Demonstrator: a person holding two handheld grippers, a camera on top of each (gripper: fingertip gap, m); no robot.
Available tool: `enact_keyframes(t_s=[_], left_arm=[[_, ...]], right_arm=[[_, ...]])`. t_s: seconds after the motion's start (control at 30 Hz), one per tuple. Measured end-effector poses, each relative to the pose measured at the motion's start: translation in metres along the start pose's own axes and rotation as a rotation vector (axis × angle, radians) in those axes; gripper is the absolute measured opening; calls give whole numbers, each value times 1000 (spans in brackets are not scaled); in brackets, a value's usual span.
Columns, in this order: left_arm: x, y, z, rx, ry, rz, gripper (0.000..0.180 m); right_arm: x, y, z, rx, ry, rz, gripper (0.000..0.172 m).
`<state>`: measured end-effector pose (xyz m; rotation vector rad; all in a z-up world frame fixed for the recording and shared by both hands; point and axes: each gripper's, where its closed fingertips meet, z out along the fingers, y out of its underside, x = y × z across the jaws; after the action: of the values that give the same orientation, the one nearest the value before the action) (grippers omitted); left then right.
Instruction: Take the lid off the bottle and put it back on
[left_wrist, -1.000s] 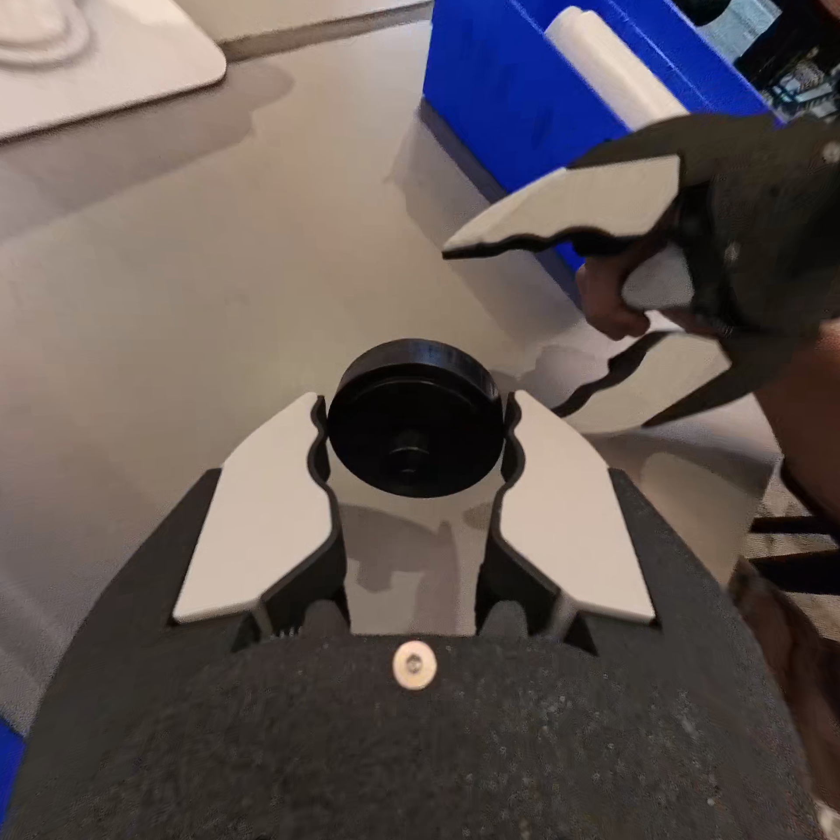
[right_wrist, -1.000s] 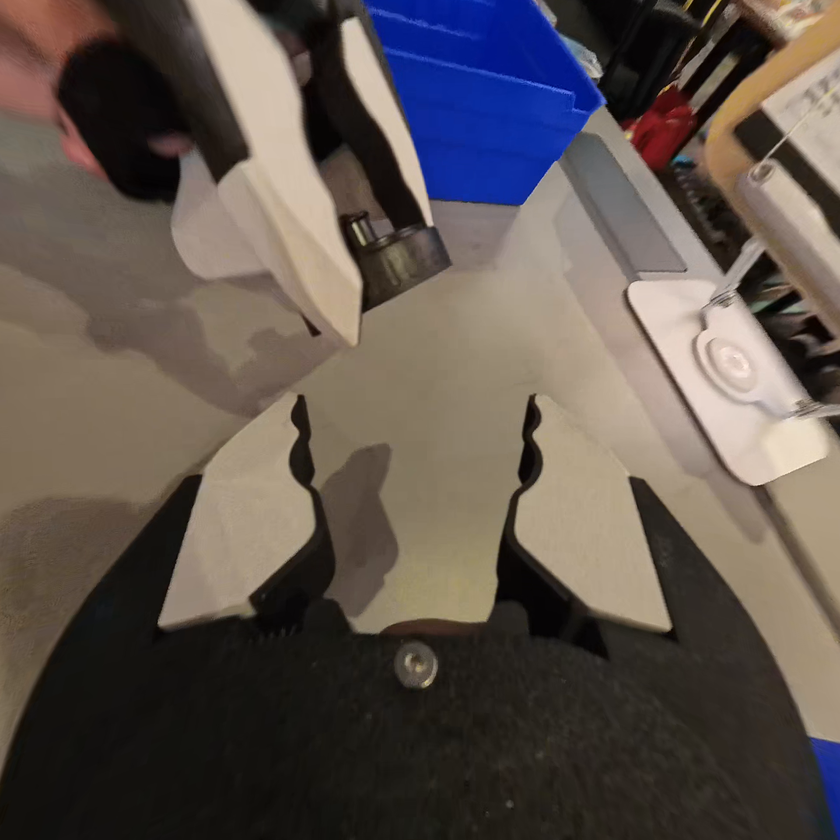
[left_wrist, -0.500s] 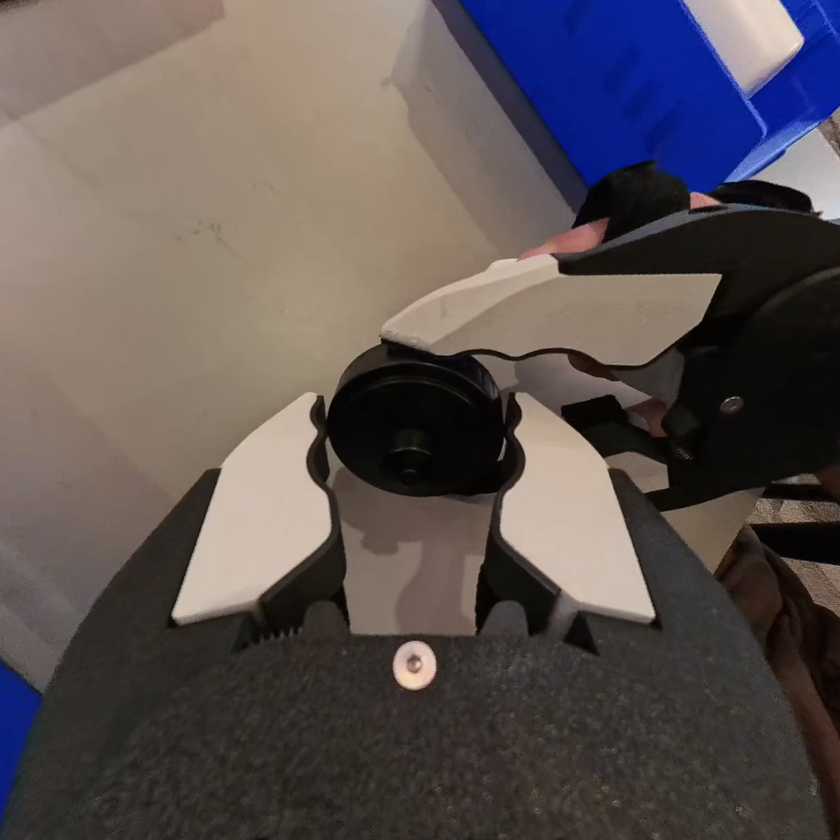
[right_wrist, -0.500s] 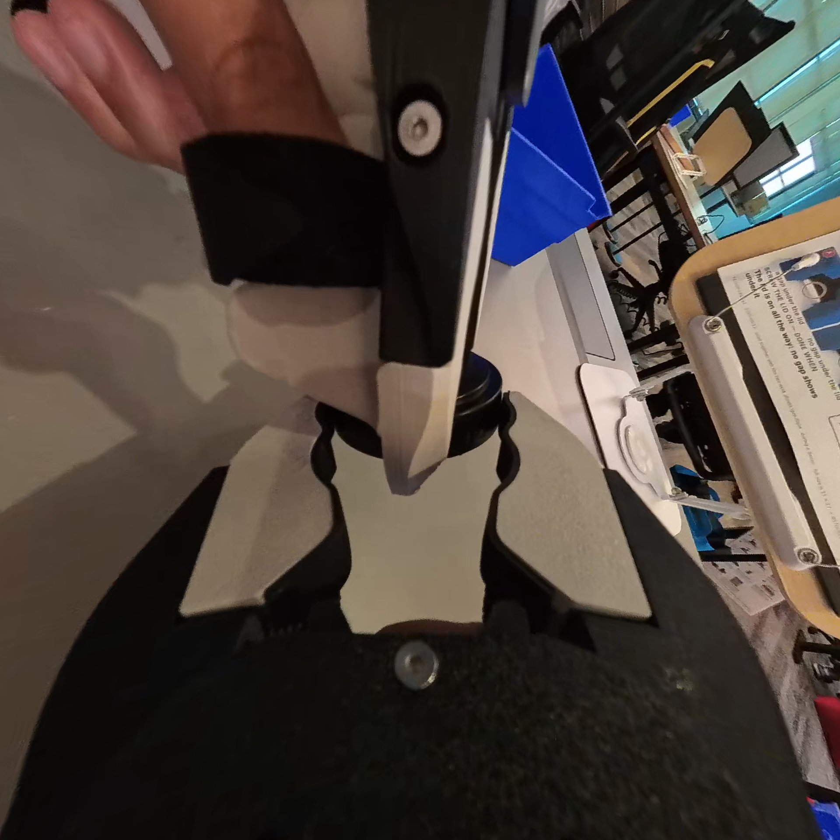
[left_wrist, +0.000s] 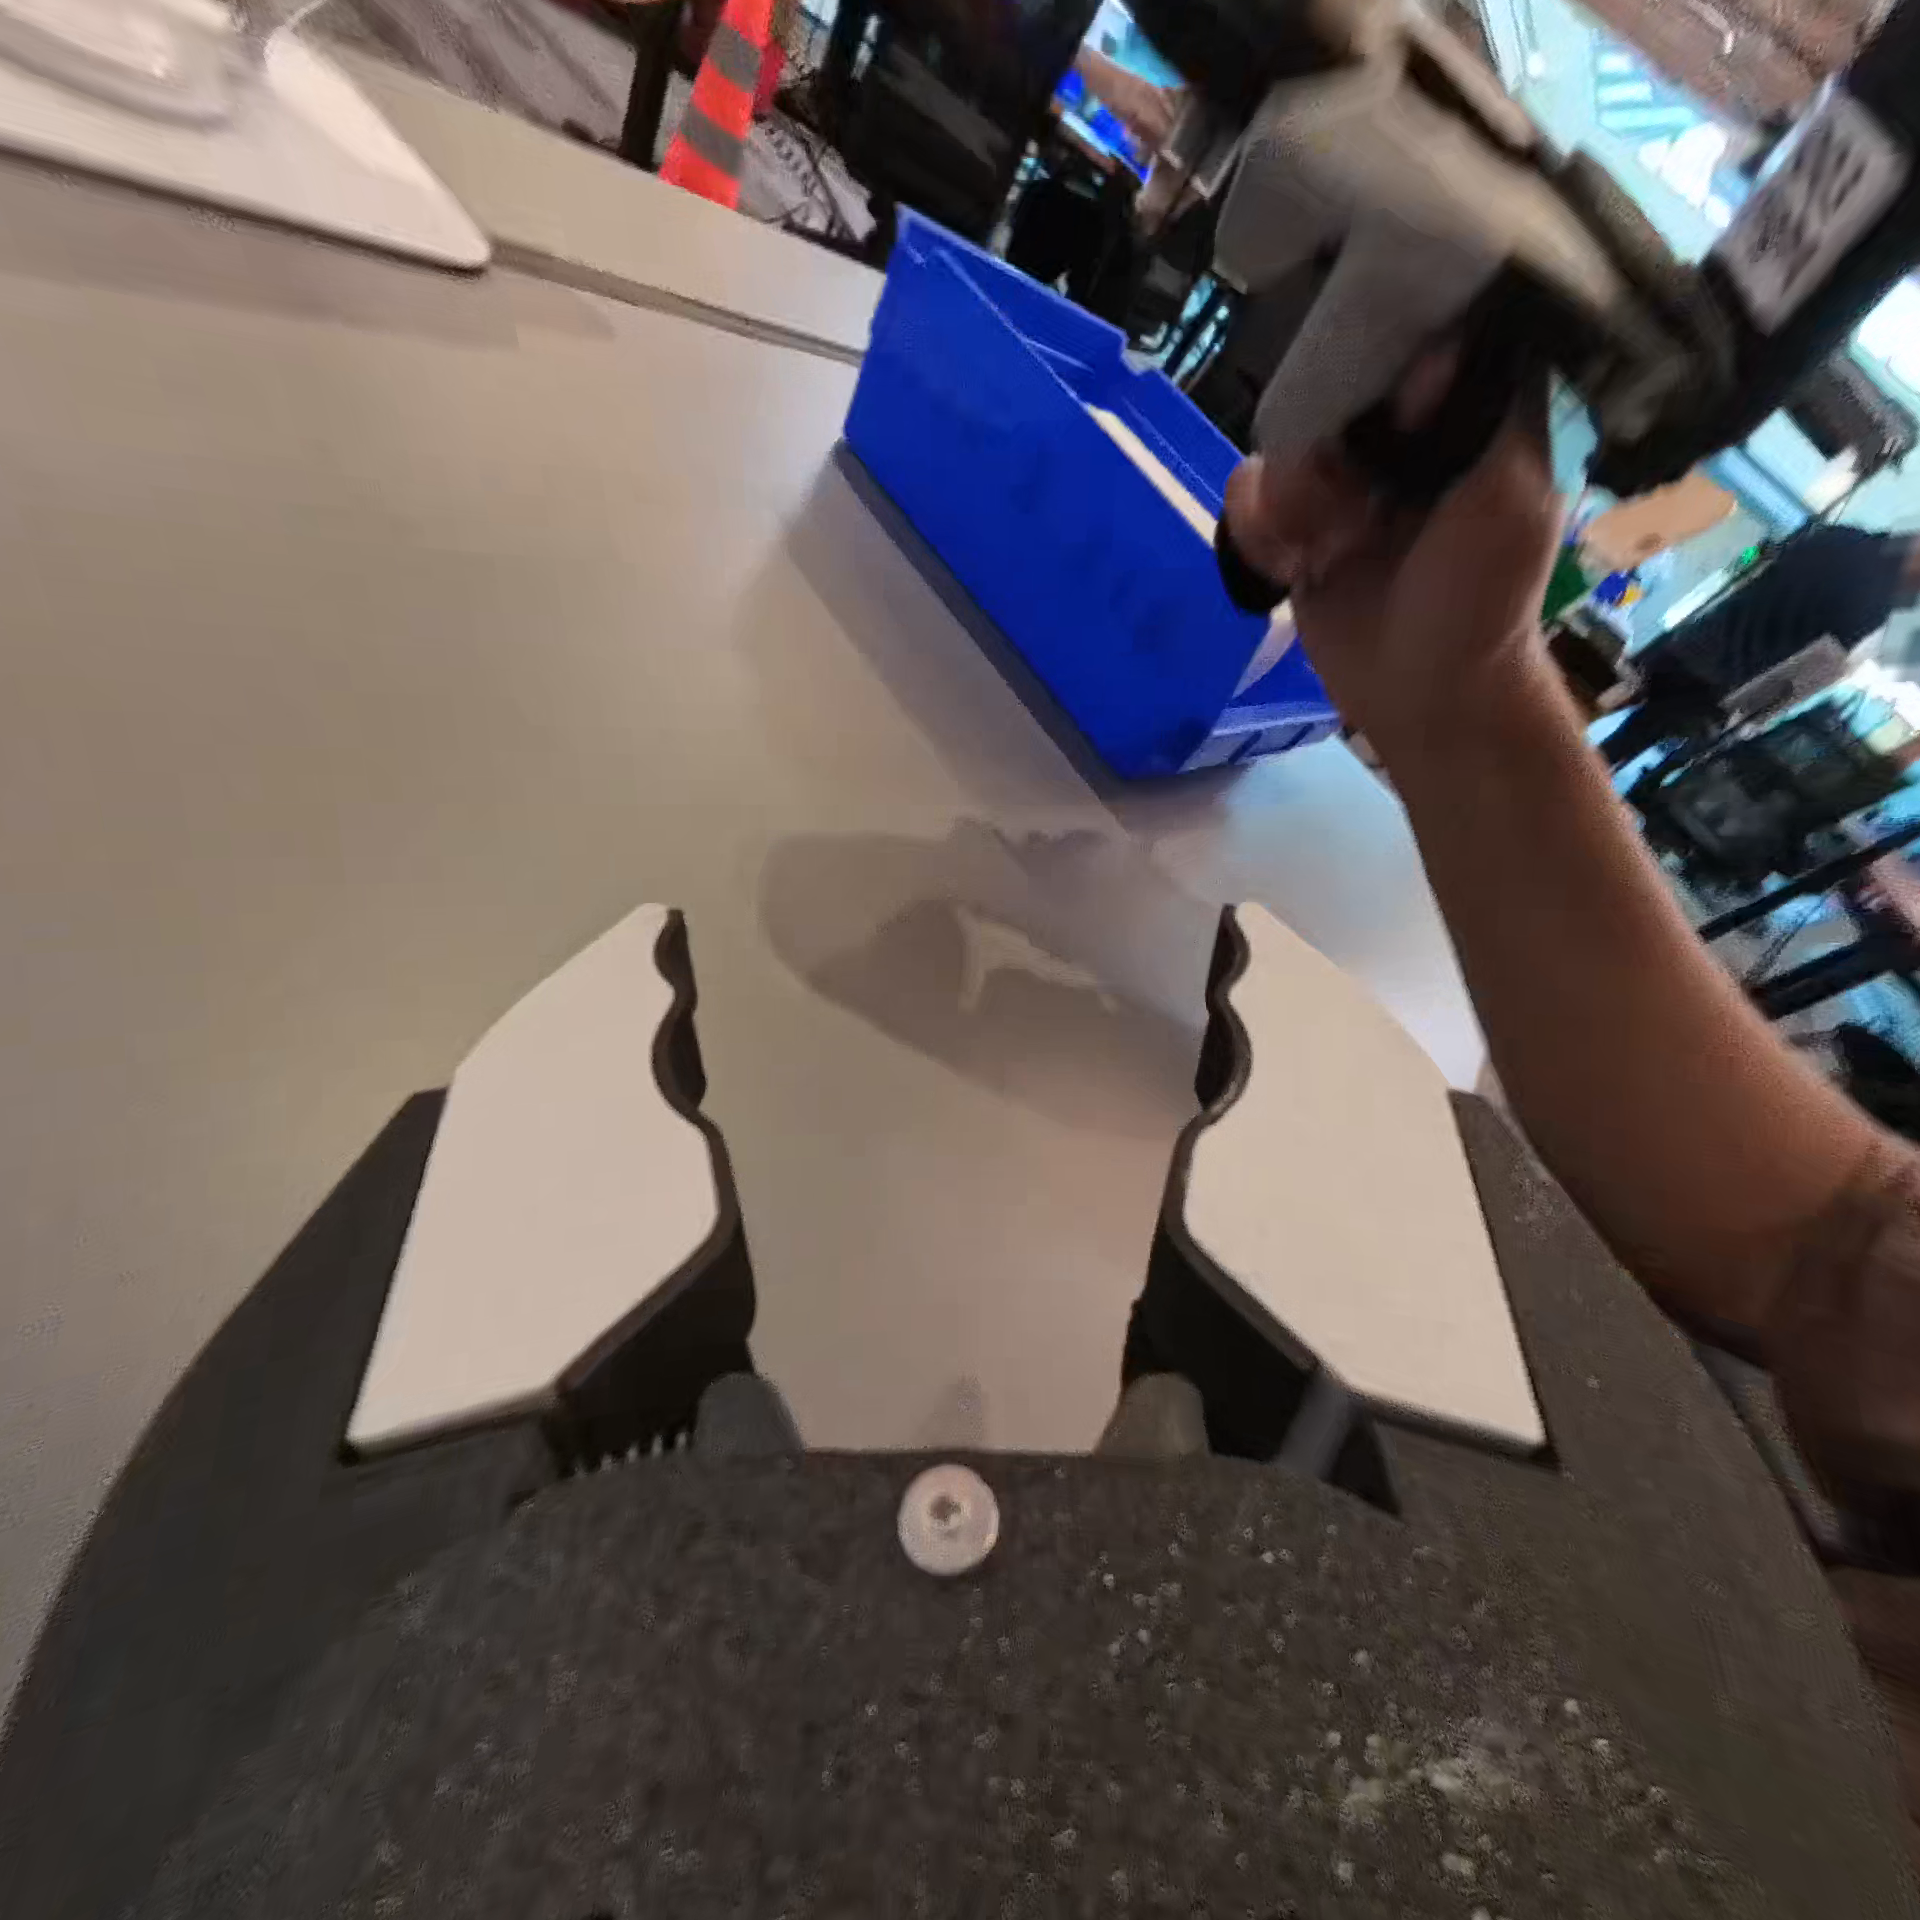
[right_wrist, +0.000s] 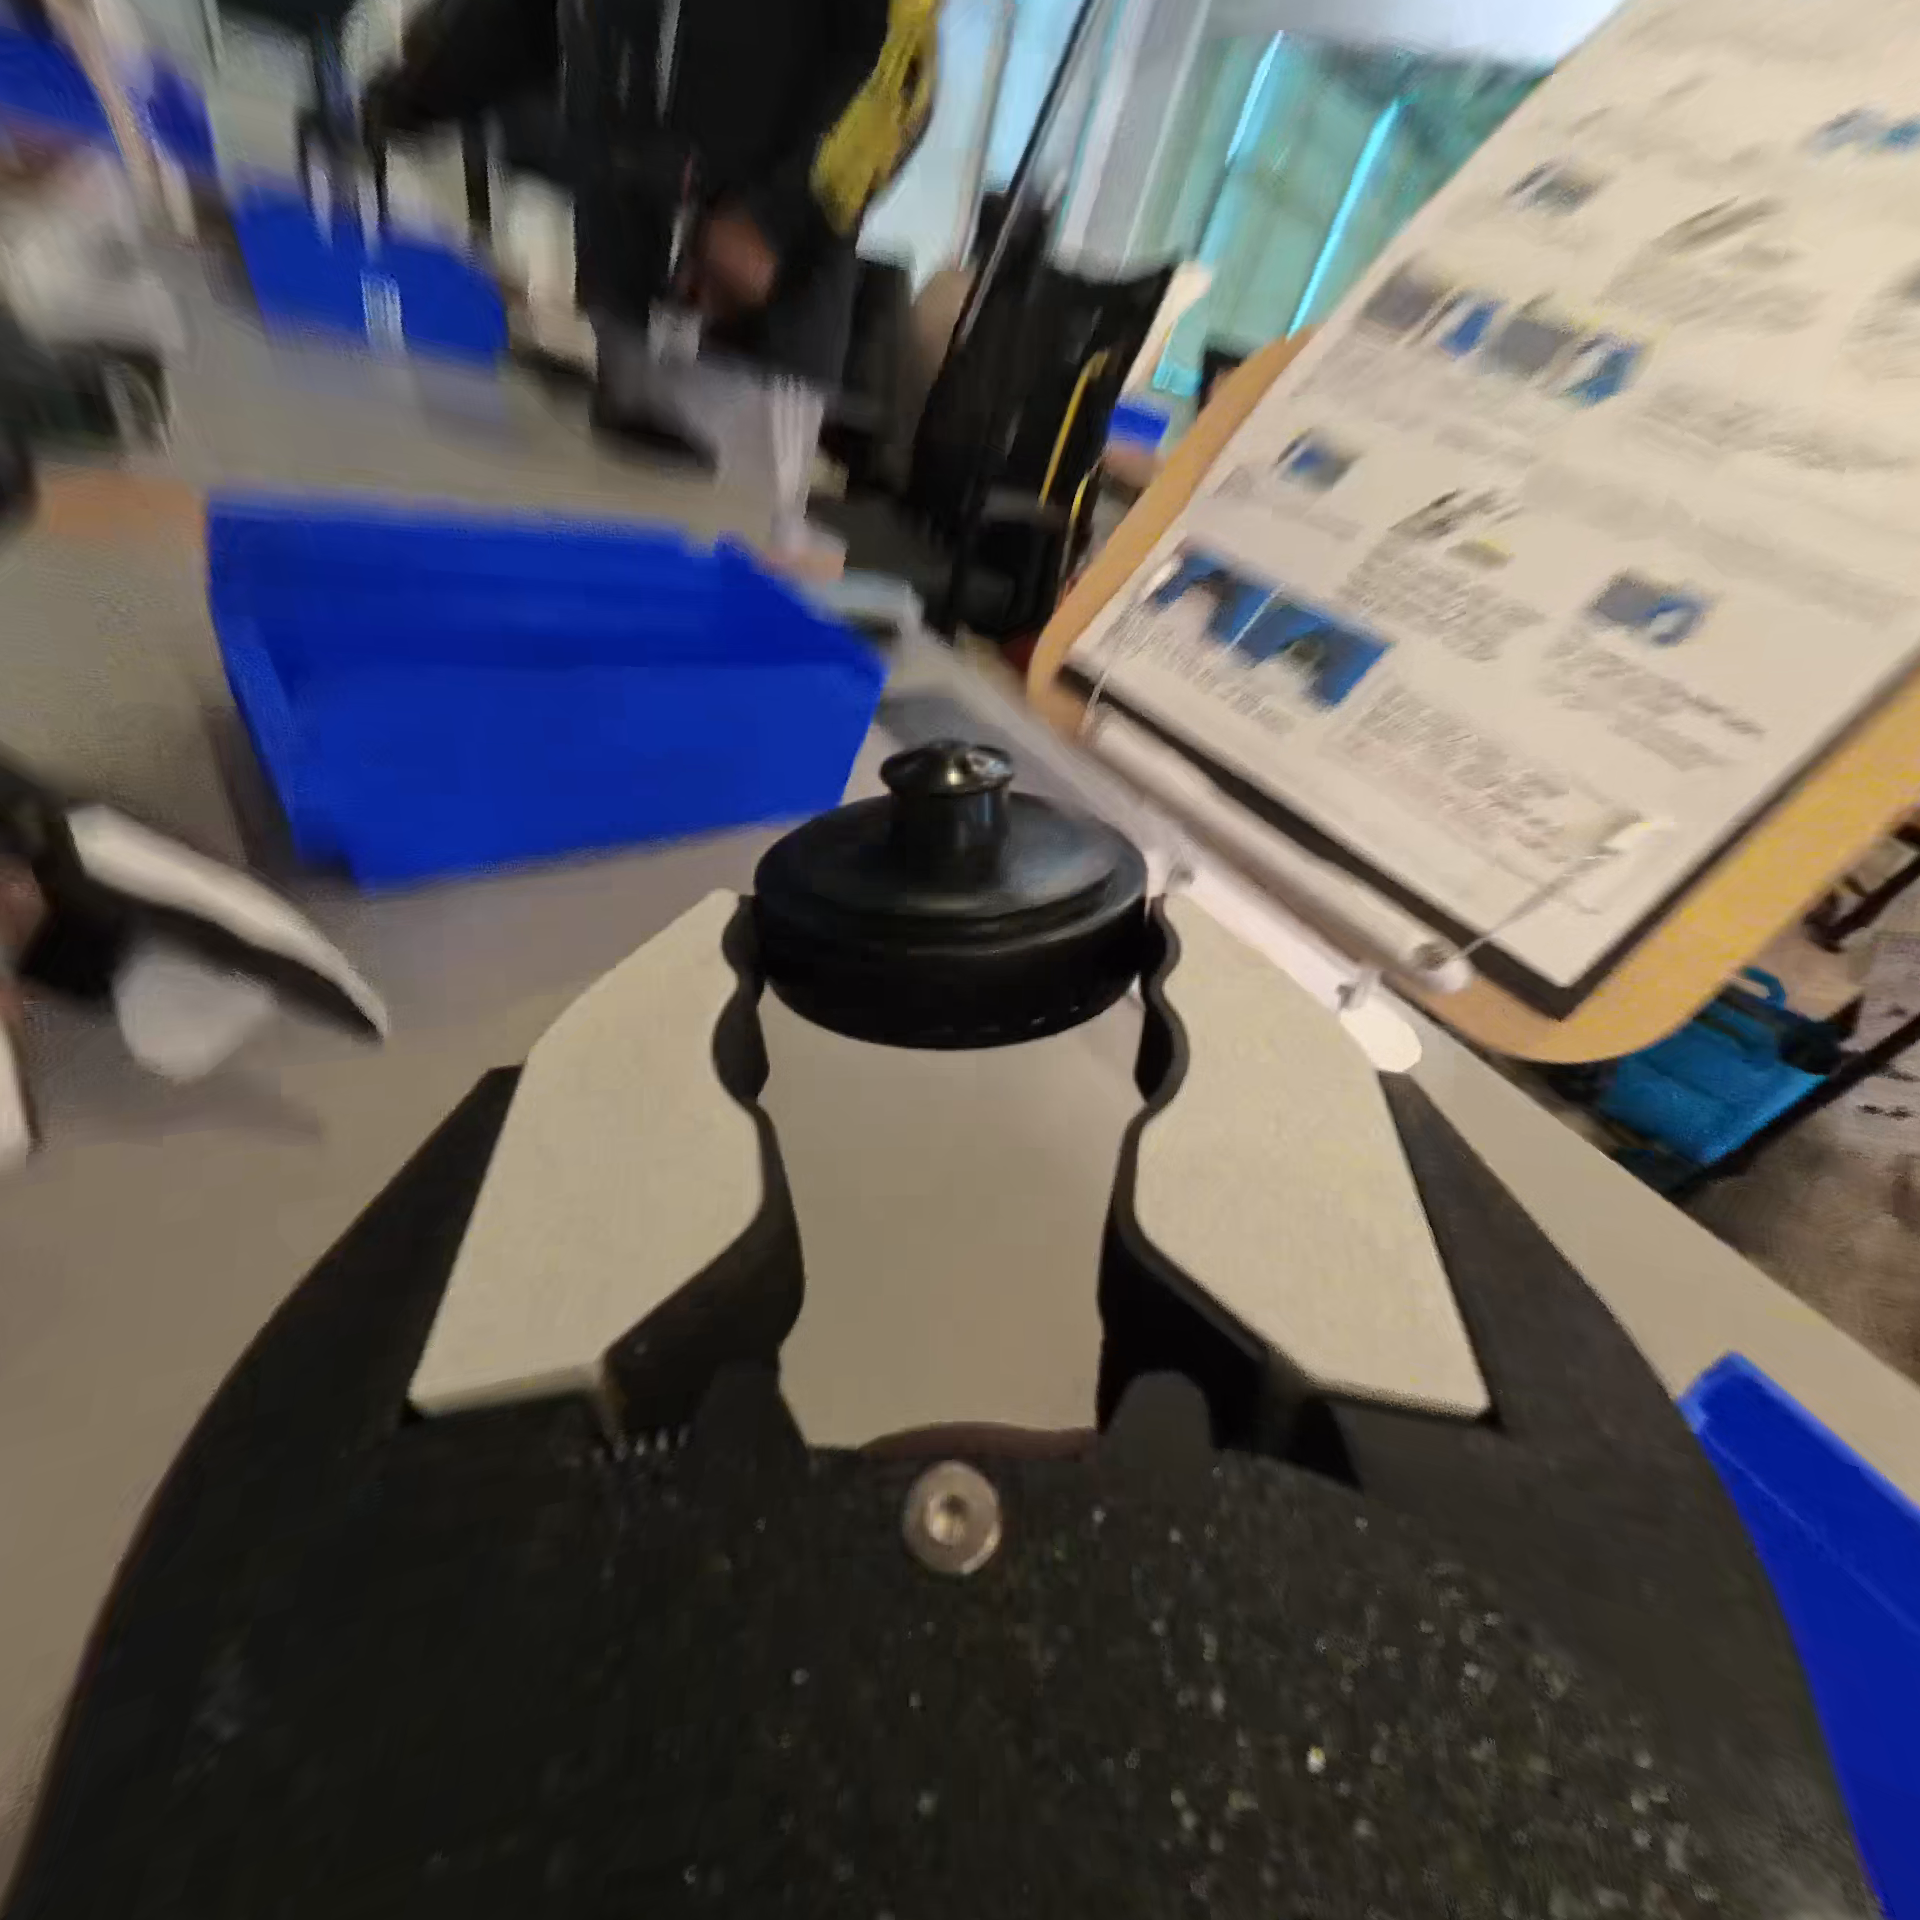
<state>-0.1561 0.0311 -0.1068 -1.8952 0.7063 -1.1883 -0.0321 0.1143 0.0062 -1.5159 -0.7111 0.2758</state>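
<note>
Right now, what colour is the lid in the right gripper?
Black, knob included. The lid shows best in the right wrist view, clamped between the right gripper's fingertips.

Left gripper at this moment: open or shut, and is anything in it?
Open and empty. The left gripper has its fingers spread wide, with only bare grey table between them.

Between the right gripper's (right_wrist: 948, 935) pale grey fingers (right_wrist: 623, 1122) sits a plain black lid (right_wrist: 948, 914); ahead to its left, a solid blue bin (right_wrist: 540, 686).
</note>
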Motion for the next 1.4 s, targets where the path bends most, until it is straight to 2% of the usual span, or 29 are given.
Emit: enact_keyframes(t_s=[0.07, 0.13, 0.2, 0.3, 0.4, 0.57, 0.7, 0.9, 1.03, 1.13, 1.2, 1.33, 1.4], left_arm=[[-1, 8, 5, -25, -50, 124, 92], [-4, 18, 9, -83, -91, 188, 90], [-1, 22, 13, -106, -67, 178, 87], [4, 32, 19, -160, -4, 99, 84], [1, 38, 23, -195, 2, 85, 83], [0, 39, 22, -202, -23, 128, 82], [0, 41, 19, -206, -28, 132, 82], [-3, 42, 19, -210, -33, 132, 89], [-7, 43, 20, -221, -72, 177, 91], [-8, 40, 19, -210, -92, 207, 91], [-12, 37, 16, -204, -129, 252, 92], [-29, 17, -2, -165, -275, 364, 92], [-33, -5, -22, -98, -353, 370, 91]], right_arm=[[46, -22, -28, 119, 104, 175, 69], [99, -15, -58, 115, 276, 307, 69], [143, 13, -88, 74, 462, 391, 69], [180, 91, -120, -142, 651, 532, 70], [179, 150, -122, -344, 647, 615, 69], [161, 205, -112, -683, 600, 600, 70], [143, 232, -109, -885, 537, 634, 70], [117, 249, -123, -1084, 432, 697, 70], [110, 247, -125, -1096, 409, 718, 70], [111, 220, -133, -1064, 396, 701, 71], [119, 171, -144, -953, 417, 677, 70], [119, 33, -164, -480, 448, 558, 63], [105, -3, -177, -299, 459, 499, 67]])
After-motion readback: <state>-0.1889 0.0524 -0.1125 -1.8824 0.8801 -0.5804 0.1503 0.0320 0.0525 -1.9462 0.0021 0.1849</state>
